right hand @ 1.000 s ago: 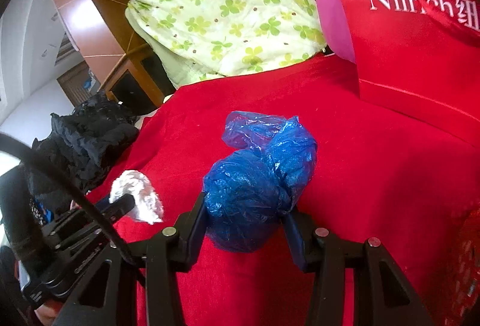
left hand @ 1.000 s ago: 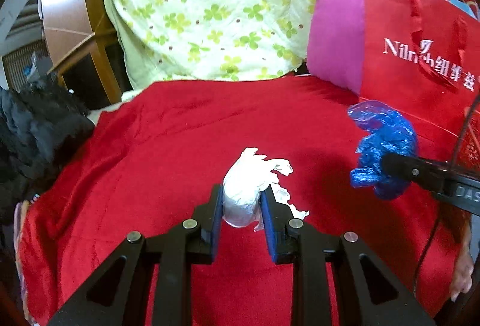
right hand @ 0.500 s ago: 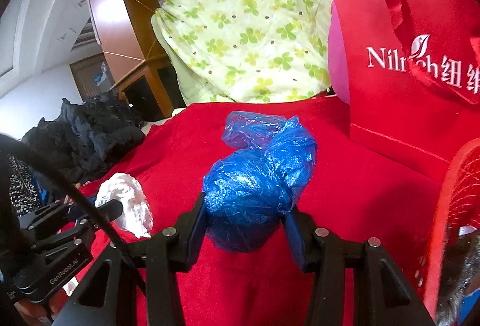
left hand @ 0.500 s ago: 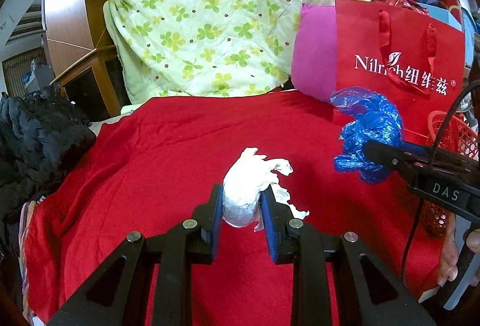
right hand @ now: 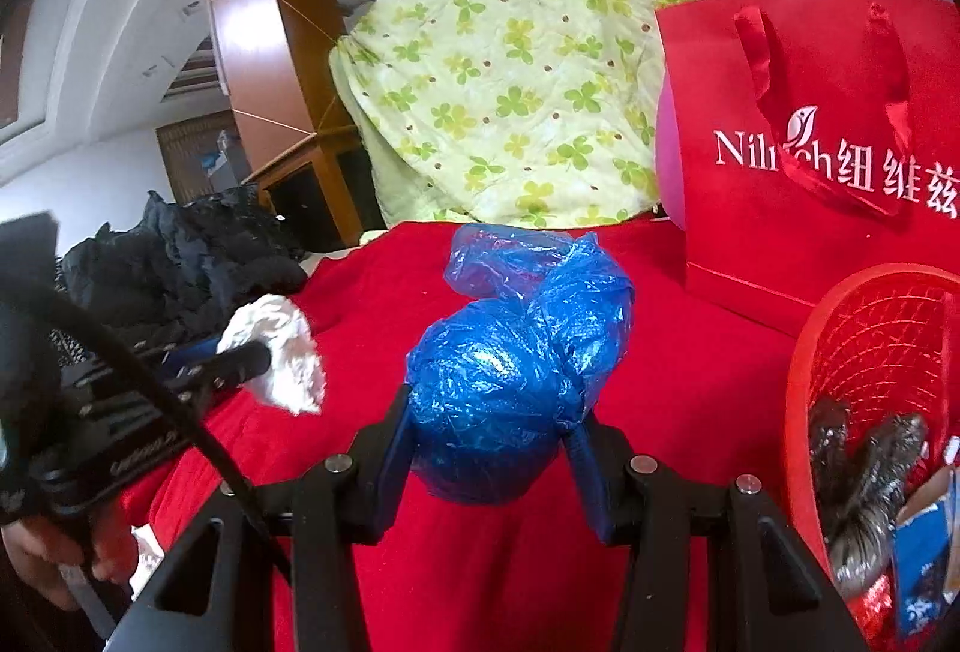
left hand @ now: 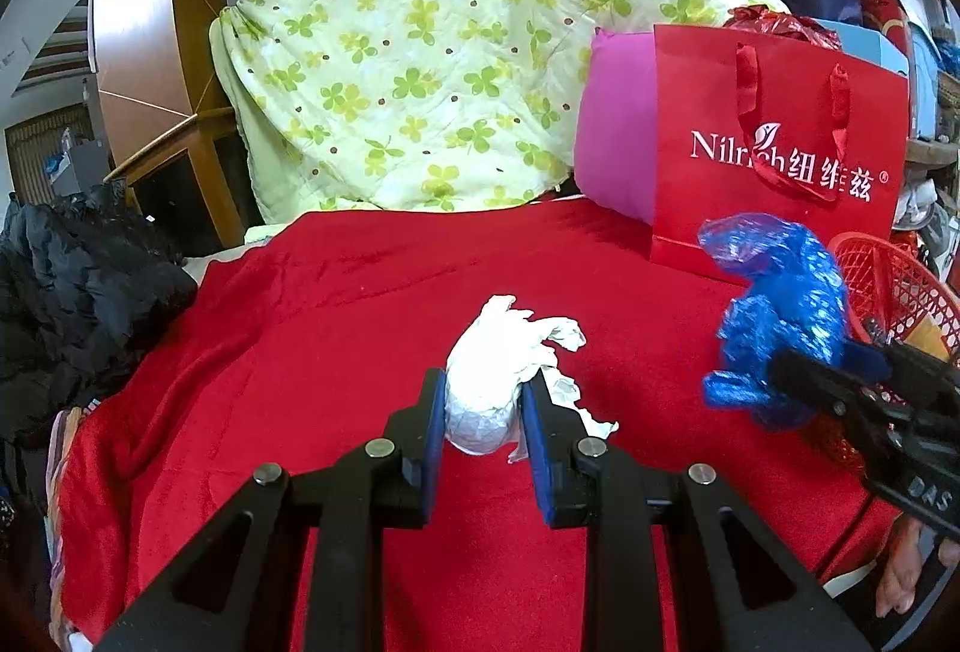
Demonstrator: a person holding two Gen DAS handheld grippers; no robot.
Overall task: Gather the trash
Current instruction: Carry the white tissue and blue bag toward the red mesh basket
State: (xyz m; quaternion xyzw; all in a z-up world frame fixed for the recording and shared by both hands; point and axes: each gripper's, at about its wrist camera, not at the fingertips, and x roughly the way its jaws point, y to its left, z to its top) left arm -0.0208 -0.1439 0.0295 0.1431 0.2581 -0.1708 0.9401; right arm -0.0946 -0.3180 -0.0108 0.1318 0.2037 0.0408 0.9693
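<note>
My left gripper (left hand: 483, 406) is shut on a crumpled white paper wad (left hand: 489, 370), held above the red blanket (left hand: 336, 328). A bunched blue plastic bag (right hand: 516, 364) is clamped in my right gripper (right hand: 492, 430), also lifted off the blanket. In the left wrist view the blue plastic bag (left hand: 774, 316) hangs at the right, just in front of the red mesh basket (left hand: 900, 280). From the right wrist the white paper wad (right hand: 282, 352) shows at the left and the red mesh basket (right hand: 870, 346) at the right, with several pieces of trash inside.
A red paper gift bag (left hand: 774, 160) stands on the blanket behind the basket, beside a pink cushion (left hand: 618, 148). A green clover-print quilt (left hand: 432, 52) is piled at the back. Black clothing (left hand: 72, 286) lies at the left edge.
Both grippers have drawn back and risen a little with their loads. The red basket has come into view at the right of both views, and the gift bag now shows whole.
</note>
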